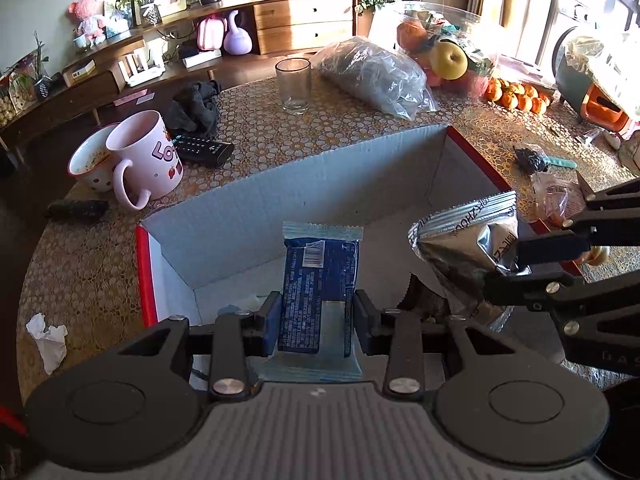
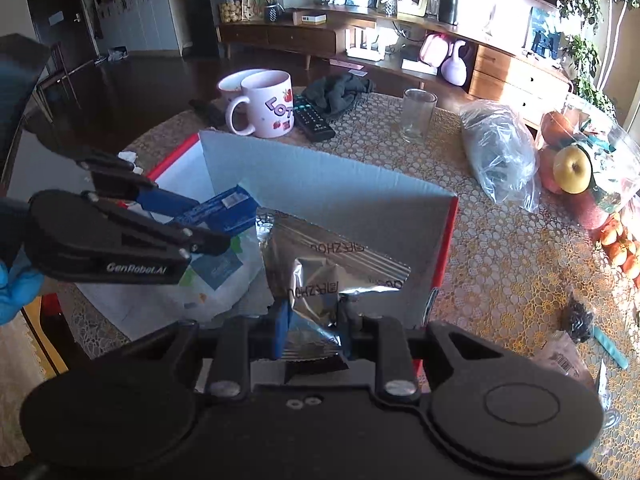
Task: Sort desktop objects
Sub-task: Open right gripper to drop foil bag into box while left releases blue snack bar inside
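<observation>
My left gripper is shut on a blue snack packet and holds it upright over the open cardboard box. My right gripper is shut on a silver foil bag, held over the same box. In the left wrist view the foil bag and right gripper come in from the right. In the right wrist view the left gripper holds the blue packet at the left. A white plastic bag lies inside the box.
A pink mug, a dotted bowl, a remote, a dark cloth and a glass stand beyond the box. A clear bag, bagged fruit and oranges lie at the right. A crumpled tissue lies left.
</observation>
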Demonstrator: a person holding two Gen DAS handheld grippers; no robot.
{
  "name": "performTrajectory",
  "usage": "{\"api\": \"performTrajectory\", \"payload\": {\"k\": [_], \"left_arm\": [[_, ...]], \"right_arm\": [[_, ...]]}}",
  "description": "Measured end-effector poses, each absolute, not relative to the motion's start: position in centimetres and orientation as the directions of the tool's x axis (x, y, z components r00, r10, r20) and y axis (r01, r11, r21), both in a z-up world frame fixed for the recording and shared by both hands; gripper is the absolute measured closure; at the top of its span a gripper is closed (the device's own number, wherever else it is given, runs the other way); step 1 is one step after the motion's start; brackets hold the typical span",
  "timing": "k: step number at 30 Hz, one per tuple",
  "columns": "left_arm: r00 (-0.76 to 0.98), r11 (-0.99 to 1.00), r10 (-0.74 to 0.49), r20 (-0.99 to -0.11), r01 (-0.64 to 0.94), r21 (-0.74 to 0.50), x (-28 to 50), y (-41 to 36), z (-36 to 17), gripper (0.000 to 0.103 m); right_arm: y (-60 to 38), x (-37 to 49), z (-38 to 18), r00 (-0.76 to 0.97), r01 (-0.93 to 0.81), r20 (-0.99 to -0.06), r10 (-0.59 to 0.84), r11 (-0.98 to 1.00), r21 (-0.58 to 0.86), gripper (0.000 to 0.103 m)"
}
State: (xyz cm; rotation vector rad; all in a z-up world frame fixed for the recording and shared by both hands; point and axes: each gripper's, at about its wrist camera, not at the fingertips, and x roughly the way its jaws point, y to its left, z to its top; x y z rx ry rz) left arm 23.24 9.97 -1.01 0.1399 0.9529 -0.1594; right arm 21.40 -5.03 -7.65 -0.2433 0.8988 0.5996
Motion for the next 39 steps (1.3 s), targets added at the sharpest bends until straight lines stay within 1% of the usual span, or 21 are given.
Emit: {"api": "performTrajectory", "payload": {"k": [5, 17, 31, 37, 39], "left_arm": [[0.557, 0.987, -0.064, -0.828, 0.158, 0.030, 24.7, 10.7, -1.8, 0.067], [0.510, 0.989, -0.046, -0.859, 0.141, 0.031, 26.4, 10.9, -3.9, 0.067], [0.457, 0.992, -0.009, -0.889, 0.113, 0.049, 27.6, 11.2, -5.3, 0.066], [0.438, 0.995, 0.000, -0.899, 0.093, 0.045, 27.5, 11.6, -5.9, 0.066], [0.437, 0.996, 0.004, -0.900, 0.083, 0.044, 27.4, 11.8, -5.9, 0.065]], "right_arm": [[-4.5, 21.5, -8.3, 0.456, -0.595, -0.797, 0.396, 0.802, 0.058, 0.078], [-2.4, 21.8, -10.6, 0.352, -0.643, -0.843, 0.406, 0.760, 0.097, 0.078], [-1.3, 21.7, -12.1, 0.341, -0.638, -0.848, 0.406, 0.763, 0.109, 0.077], [-1.6, 21.5, -12.1, 0.337, -0.632, -0.840, 0.425, 0.764, 0.133, 0.073], [-1.7, 21.4, -12.0, 0.348, -0.629, -0.836, 0.425, 0.767, 0.128, 0.066]]}}
